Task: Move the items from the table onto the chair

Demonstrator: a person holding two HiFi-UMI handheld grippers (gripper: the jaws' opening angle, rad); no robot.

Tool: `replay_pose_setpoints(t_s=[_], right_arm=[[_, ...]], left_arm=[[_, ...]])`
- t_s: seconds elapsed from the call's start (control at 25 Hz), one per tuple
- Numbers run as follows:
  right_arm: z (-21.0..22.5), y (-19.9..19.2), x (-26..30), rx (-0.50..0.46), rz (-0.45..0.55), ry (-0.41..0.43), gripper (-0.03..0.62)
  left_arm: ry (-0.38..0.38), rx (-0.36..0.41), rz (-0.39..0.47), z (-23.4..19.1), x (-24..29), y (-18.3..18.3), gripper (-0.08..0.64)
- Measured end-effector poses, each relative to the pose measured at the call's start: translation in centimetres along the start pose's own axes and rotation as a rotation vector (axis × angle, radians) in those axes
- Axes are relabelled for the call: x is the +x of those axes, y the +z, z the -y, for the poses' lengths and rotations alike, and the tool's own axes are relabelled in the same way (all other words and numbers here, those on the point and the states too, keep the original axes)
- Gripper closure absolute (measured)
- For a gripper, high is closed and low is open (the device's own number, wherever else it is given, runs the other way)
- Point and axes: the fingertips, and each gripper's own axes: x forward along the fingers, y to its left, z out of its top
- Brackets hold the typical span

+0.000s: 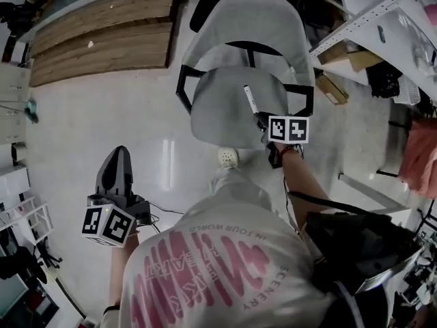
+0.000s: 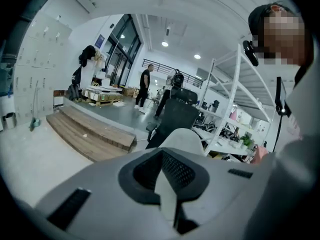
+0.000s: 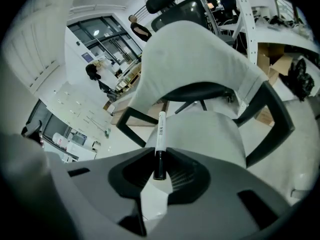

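nearest the camera is the person's white shirt (image 1: 225, 265) with pink print, and a black bag (image 1: 355, 244) at the right side

the left claw (image 1: 117, 154) hangs low at the left over the pale floor (image 1: 102, 128), its marker cube nearest the body; its own view shows the two jaws brought together with nothing between them (only the room beyond)

the right claw (image 1: 262, 121) reaches forward at the right, and its jaws are nearly closed, clamped on the dark capped end of a pen (image 1: 251, 100); the white barrel sticks out past the tips, pointing away from the person

the pen lies over the right part of the seat of the grey chair (image 1: 225, 108), between the black armrests; whether its far end touches the seat cannot be told

in the right gripper view the pen (image 3: 160, 134) runs up from the right claw (image 3: 159, 171) toward the gap under the chair (image 3: 200, 64) backrest

a white shoe (image 1: 229, 157) shows just in front of the seat

beyond the chair, wooden steps (image 1: 102, 36) lie at the upper left, and a white rack (image 1: 382, 19) with boxes stands at the right
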Motion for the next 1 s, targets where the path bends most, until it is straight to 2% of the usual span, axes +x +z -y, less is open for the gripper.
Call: replay_pose_setpoints(t_s=[0.16,0.4,0.6,0.72,1.0], right_arm=[[1.9,-1.2,3.2,-0.007,-0.1,-0.049,0.514],[4.6,-2.5,7.9,-0.03,-0.221,-0.113,0.514],[8.1,-5.0,10.1,-0.001,-0.31,-0.207,0.514],[8.5,-6.1,10.6,0.024,-0.327,-0.205,0.514],[9.1,-8.2,11.2,0.07,-0.359,-0.202,0.513]], left_arm=[[0.032,-0.021,-0.068,-0.5,1.9,-1.1,0.551],[0.079,-0.044,-0.097,-1.9,3.7,-1.1,0.551],[0.115,-0.06,-0.149,-2.7,4.1,-2.3,0.551],[0.137,-0.074,-0.165,-2.9,4.5,-2.5,0.551],[0.131,-0.068,-0.162,-2.4,5.3,-3.0,0.551]])
